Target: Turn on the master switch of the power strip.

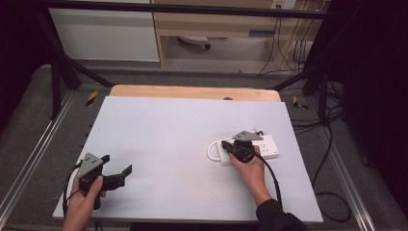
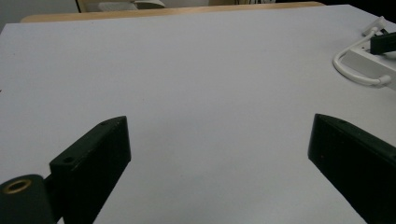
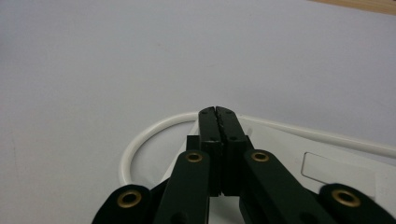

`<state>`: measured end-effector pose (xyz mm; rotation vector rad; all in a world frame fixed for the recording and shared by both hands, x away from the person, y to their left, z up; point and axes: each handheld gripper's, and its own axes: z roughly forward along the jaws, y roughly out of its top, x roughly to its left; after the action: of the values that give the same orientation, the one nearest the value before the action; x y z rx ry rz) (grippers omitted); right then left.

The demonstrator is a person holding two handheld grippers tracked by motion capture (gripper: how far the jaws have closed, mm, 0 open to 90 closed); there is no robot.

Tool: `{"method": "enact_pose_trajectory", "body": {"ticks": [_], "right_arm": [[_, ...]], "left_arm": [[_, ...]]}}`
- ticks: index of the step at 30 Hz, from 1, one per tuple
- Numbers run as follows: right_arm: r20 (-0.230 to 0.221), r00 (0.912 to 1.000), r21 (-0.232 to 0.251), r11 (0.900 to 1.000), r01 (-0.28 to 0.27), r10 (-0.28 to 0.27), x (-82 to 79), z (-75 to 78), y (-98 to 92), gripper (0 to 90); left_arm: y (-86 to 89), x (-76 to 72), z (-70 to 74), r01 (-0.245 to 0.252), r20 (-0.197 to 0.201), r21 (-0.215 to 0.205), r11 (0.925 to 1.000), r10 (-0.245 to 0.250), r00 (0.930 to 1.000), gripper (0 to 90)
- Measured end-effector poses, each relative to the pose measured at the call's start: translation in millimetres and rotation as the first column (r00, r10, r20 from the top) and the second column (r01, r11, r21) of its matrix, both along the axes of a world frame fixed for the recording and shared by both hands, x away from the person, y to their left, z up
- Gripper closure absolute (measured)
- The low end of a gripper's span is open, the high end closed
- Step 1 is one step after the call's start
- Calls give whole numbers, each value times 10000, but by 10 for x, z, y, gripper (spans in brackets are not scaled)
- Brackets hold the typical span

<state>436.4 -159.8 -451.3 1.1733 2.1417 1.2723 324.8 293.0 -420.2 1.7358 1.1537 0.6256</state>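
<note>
A white power strip [image 1: 267, 147] lies on the right half of the white table top [image 1: 168, 125], and its white cable [image 1: 210, 153] curls in a loop off its left end. My right gripper [image 1: 225, 144] hovers over the strip's left end, jaws shut flat against each other with nothing between them; in the right gripper view the shut gripper [image 3: 217, 111] points at the cable loop [image 3: 140, 140] over the strip [image 3: 336, 172]. Near the front left corner my left gripper [image 1: 118, 164] is held open and empty, and the left gripper view has its jaws [image 2: 219, 122] spread wide over bare table, with the strip [image 2: 369, 63] far right.
A wooden table edge [image 1: 192, 91] shows behind the white top. Black frame posts stand at both back corners, and dark cables [image 1: 332, 192] trail on the floor to the right. Grey floor rails [image 1: 29, 159] run along the left side.
</note>
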Motion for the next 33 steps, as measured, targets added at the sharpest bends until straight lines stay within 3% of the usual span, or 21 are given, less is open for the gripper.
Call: {"method": "enact_pose_trajectory", "body": {"ticks": [33], "right_arm": [[0,10000,-128,9999,-13,13,-2,3,7,900]], "left_arm": [[0,1,-3,9,-22,22,10000,-9,10000,58]]}}
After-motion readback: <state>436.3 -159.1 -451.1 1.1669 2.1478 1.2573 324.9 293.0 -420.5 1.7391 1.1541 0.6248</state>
